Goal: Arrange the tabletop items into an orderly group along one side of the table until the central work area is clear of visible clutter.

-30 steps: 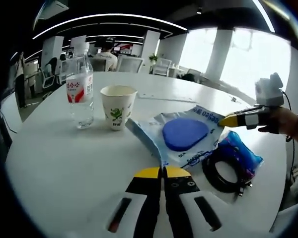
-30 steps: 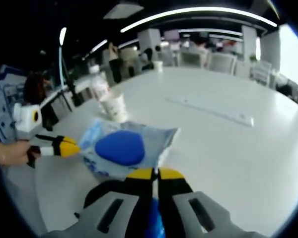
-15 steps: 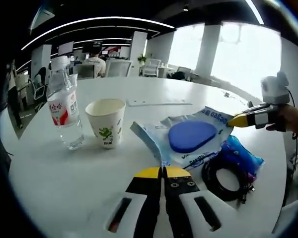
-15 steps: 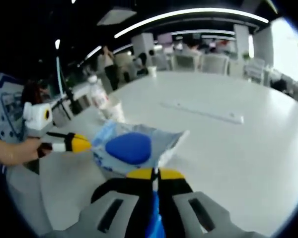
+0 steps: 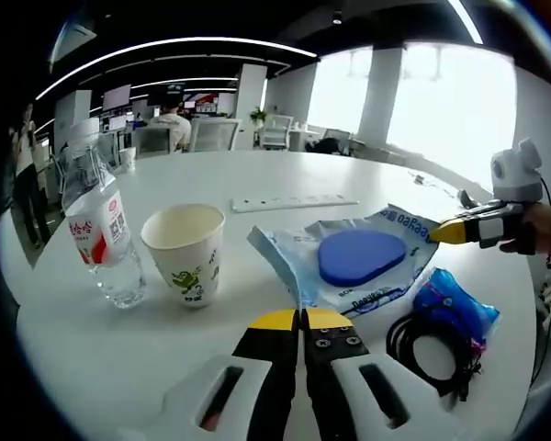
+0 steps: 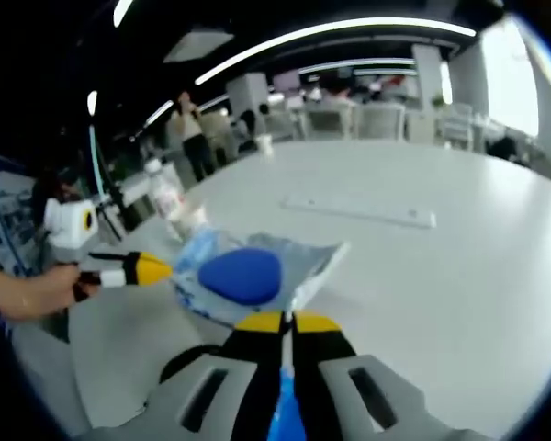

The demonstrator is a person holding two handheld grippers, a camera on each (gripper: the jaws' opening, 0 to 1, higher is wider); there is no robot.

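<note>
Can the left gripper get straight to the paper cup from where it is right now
Probably yes. In the left gripper view the paper cup stands upright just ahead and left of the left gripper, with only bare table between them. The water bottle stands beyond the cup, out of the path. The jaws are shut, so they'd need opening first.

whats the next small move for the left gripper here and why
Probably open the left gripper and ease it toward the paper cup. Its jaws are shut and empty, the cup stands just ahead beside the water bottle, and the blue packet and black cable lie nearer the right gripper.
</note>
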